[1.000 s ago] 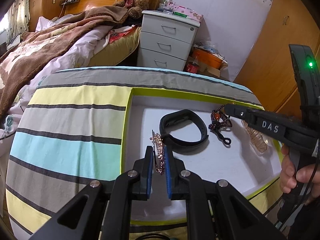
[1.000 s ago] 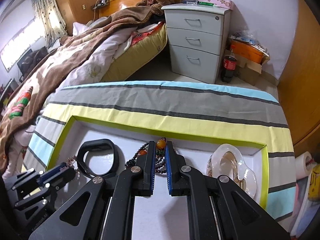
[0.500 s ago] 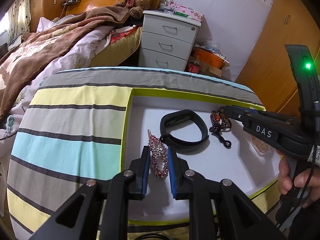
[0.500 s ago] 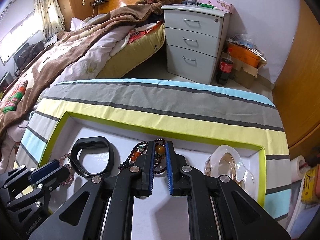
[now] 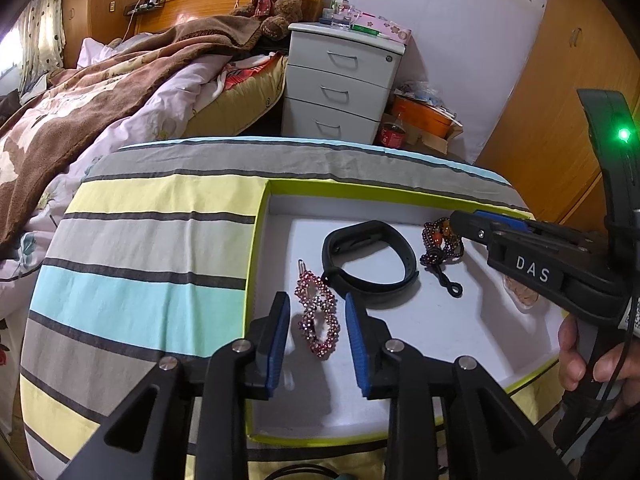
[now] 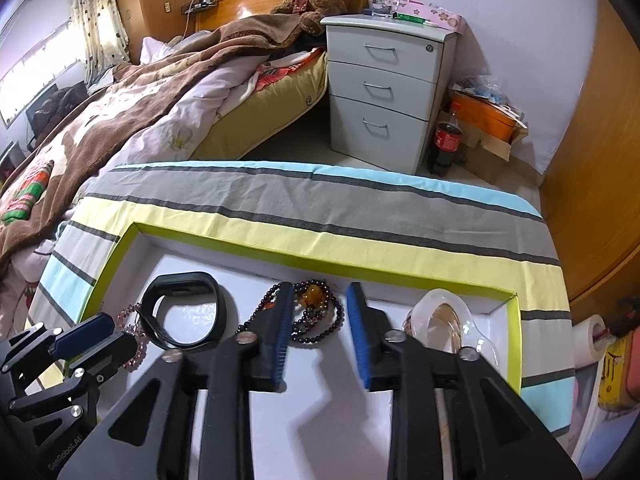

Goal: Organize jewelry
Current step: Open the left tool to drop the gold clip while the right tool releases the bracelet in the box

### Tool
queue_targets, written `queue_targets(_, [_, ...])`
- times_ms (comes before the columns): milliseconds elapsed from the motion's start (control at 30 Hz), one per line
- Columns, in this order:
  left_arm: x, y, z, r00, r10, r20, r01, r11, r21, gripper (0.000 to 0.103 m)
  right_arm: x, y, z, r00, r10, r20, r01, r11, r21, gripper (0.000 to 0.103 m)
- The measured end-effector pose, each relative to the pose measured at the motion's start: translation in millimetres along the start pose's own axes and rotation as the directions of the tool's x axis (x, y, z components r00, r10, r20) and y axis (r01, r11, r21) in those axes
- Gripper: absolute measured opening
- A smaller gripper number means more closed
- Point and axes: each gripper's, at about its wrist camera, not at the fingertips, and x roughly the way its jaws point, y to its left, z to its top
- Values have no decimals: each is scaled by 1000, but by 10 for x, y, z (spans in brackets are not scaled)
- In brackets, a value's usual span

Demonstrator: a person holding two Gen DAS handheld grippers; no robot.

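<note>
The left gripper (image 5: 317, 330) hangs over the white tray (image 5: 460, 344) with its jaws opening, and the pink beaded hair clip (image 5: 318, 314) lies flat on the tray floor between the blue pads (image 5: 280, 332), touched by neither. The clip's long axis runs away from the gripper towards the tray's far rim, its bare metal tip pointing that way and slightly left. Just beside it, to the right, a black wristband (image 5: 372, 258) lies as an oval loop, long axis across the tray.

The right gripper (image 6: 318, 330), held in a hand (image 5: 592, 364), is also opening its jaws. The dark beaded bracelet (image 6: 316, 314) with amber beads rests loose on the tray between them, bunched in loops, its black cord tail (image 5: 446, 280) trailing towards the near side. A clear hair claw (image 6: 448, 324) lies just right of that gripper. The tray sits on a striped cloth (image 5: 152, 248) over the bench.
</note>
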Motion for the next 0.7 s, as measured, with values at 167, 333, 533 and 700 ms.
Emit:
queue_targets(167, [-55, -32, -16, 1000, -5, 6, 5, 1000, 6, 34, -96, 11, -19, 1000, 2, 20, -3, 1000, 2, 33])
queue_targets(333, [-150, -57, -31, 1000, -2, 20, 2, 1000, 4, 42, -252, 15, -59, 999, 5, 48, -5, 1000, 7, 37])
queue_targets(533, [-302, -73, -75, 999, 3, 34, -3, 1000, -2, 44, -455, 18, -134, 997, 16, 78, -18, 1000, 22, 37])
queue_targets(700, [-495, -91, -126, 998, 6, 61, -6, 1000, 0, 45, -666, 36, -238, 994, 21, 108, -25, 999, 31, 37])
